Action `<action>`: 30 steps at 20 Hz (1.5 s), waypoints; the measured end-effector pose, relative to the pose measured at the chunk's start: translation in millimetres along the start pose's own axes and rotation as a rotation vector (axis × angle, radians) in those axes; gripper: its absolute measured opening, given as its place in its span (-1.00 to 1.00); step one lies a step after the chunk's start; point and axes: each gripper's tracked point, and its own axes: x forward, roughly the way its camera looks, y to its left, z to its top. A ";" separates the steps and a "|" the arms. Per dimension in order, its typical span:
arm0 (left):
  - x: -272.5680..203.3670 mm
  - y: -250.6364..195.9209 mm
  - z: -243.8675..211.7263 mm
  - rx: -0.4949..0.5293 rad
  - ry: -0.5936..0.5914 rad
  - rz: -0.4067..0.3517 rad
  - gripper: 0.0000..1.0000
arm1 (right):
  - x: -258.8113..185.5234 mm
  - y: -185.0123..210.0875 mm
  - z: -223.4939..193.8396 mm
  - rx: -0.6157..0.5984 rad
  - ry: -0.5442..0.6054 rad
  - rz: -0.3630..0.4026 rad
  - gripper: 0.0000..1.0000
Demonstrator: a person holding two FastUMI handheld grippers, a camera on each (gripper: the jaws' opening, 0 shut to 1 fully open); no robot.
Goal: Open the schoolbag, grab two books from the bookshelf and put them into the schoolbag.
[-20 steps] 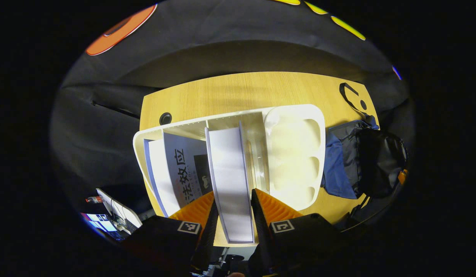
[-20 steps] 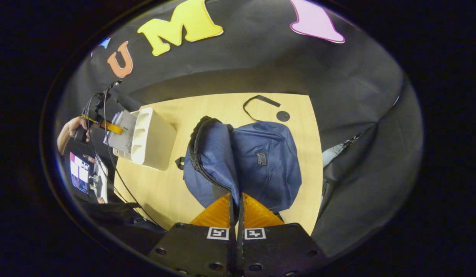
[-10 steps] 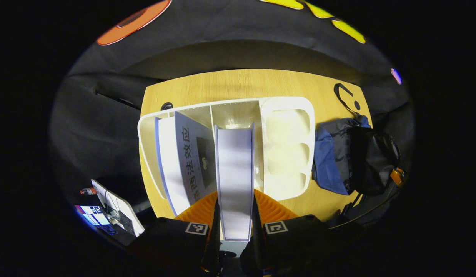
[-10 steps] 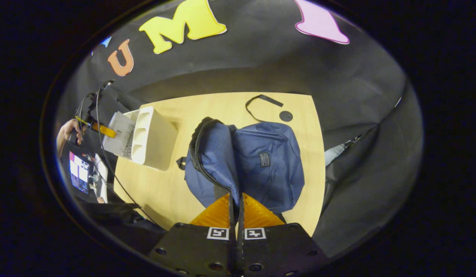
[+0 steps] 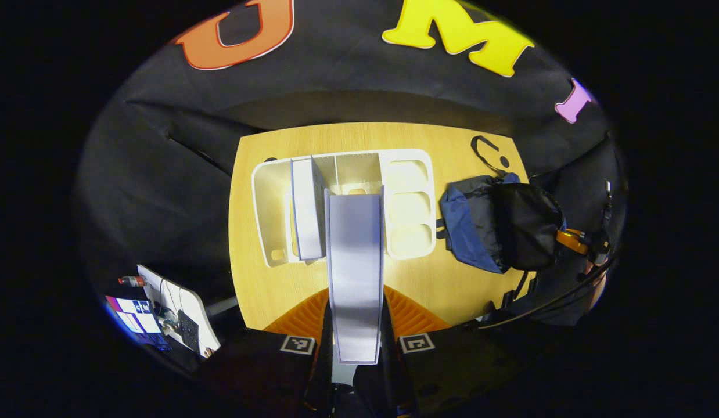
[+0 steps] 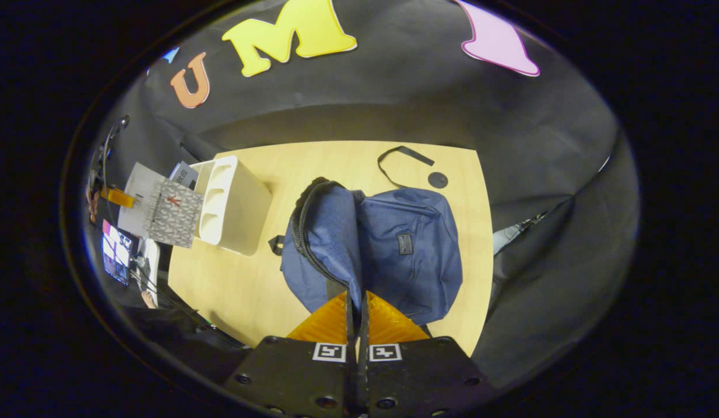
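White-paged, blue-edged book (image 5: pixel 355 261) stands clamped between the left gripper (image 5: pixel 355 325)'s orange fingers, lifted clear of the white plastic bookshelf (image 5: pixel 412 174); a second pale book (image 5: pixel 307 209) leans inside it. Beside the shelf on the light wooden table (image 6: pixel 237 290) lies the navy fabric schoolbag (image 6: pixel 394 249), zip gaping. The right gripper (image 6: pixel 357 316) pinches the bag's open edge, fingers pressed together on the fabric.

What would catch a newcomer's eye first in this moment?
The pale book clamped edge-on in the left claw, lifted clear of the white bookshelf, where another book stands. Next, the blue schoolbag on the wooden table, its flap pinched up by the right claw.
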 end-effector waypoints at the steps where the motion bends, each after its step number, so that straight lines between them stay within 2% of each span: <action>1: -12.9 -2.0 -5.6 -0.002 -0.017 -0.019 -0.22 | -1.1 0.3 -1.0 -0.001 -0.001 -0.004 -0.99; 6: -66.0 -24.0 -11.9 -0.010 -0.128 -0.126 -0.22 | -5.1 3.0 -3.6 -0.013 -0.013 -0.018 -0.99; 9: -71.6 -57.8 -15.6 -0.030 -0.160 -0.239 -0.17 | -8.1 3.7 -3.5 0.004 -0.023 -0.023 -1.00; 10: -70.0 -71.4 -16.3 -0.040 -0.156 -0.287 -0.24 | -8.8 2.8 -2.6 0.017 -0.027 -0.023 -1.00; 15: -51.5 -155.6 -15.5 -0.092 -0.126 -0.515 -0.25 | -14.0 -0.8 -5.1 0.028 -0.034 -0.024 -0.99; 19: -14.0 -222.1 -6.3 -0.155 -0.107 -0.691 -0.24 | -16.9 -2.5 -4.3 0.040 -0.036 -0.014 -1.00; 23: 44.6 -253.7 -6.4 -0.156 -0.098 -0.702 -0.24 | -27.3 -8.4 -1.3 0.048 -0.048 -0.008 -1.00; 30: 147.0 -302.5 -7.5 -0.261 -0.056 -0.749 -0.24 | -44.2 -24.0 2.4 0.064 -0.065 -0.015 -1.00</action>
